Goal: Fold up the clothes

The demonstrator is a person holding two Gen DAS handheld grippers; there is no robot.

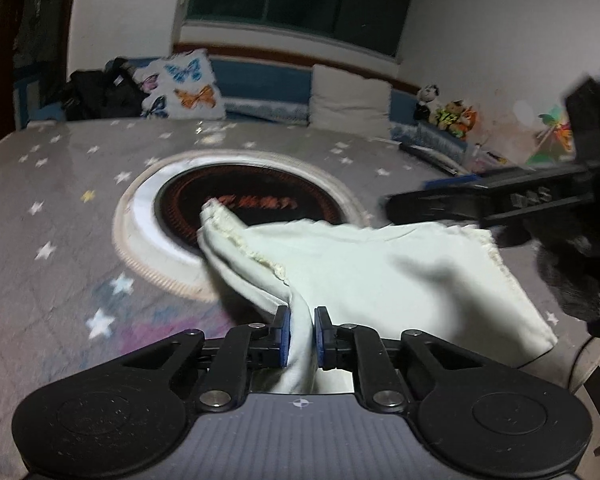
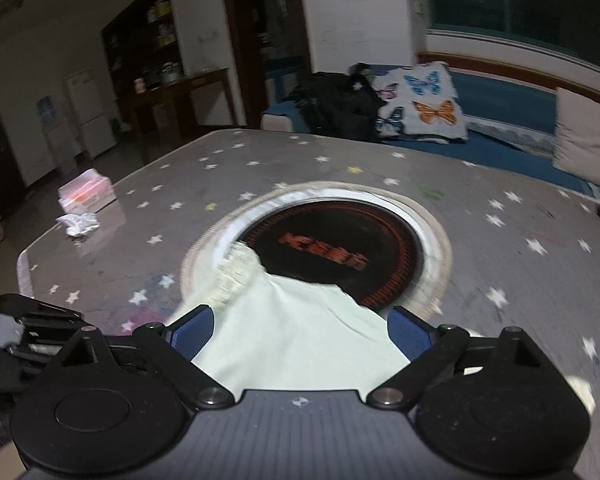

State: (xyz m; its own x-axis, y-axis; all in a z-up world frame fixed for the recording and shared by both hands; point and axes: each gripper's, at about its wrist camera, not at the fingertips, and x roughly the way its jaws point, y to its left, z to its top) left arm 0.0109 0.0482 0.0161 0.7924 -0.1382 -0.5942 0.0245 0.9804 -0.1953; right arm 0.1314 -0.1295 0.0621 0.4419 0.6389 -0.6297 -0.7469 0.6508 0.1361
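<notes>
**Star-patterned table, pale garment lifted at one edge**

Grey and dotted with stars, the table (image 1: 60, 184) in front of you carries a round inset burner (image 1: 252, 204), dark with red lettering and a pale ring around it. Across its near side lies the pale mint garment (image 1: 372, 264), which reaches from the burner toward you. Its long axis runs from a frilled hem corner (image 1: 216, 210) resting over the dark disc, back and to the right toward the table's near edge. A second frayed hem edge shows at the far right of the cloth.

Your left tool (image 1: 301, 334) is clamped on a gathered fold of that garment: the blue pads (image 1: 285, 336) press the cloth from both sides, and the fabric rises in a ridge out of them toward the burner.

Your right tool (image 2: 300, 334) stands with its jaws wide apart. The garment lies between its blue fingers (image 2: 194, 330) and beneath them, but the pads do not pinch it. In the left wrist view this tool shows as a dark blurred shape just above the garment's right edge.

Farther out, a tissue box (image 2: 86, 192) sits at the table's far left corner with a crumpled tissue (image 2: 78, 224) just beside it. Beyond the table a blue bench holds a butterfly cushion (image 1: 184, 84), a black bag (image 1: 100, 94) and small plush toys (image 1: 446, 110).
</notes>
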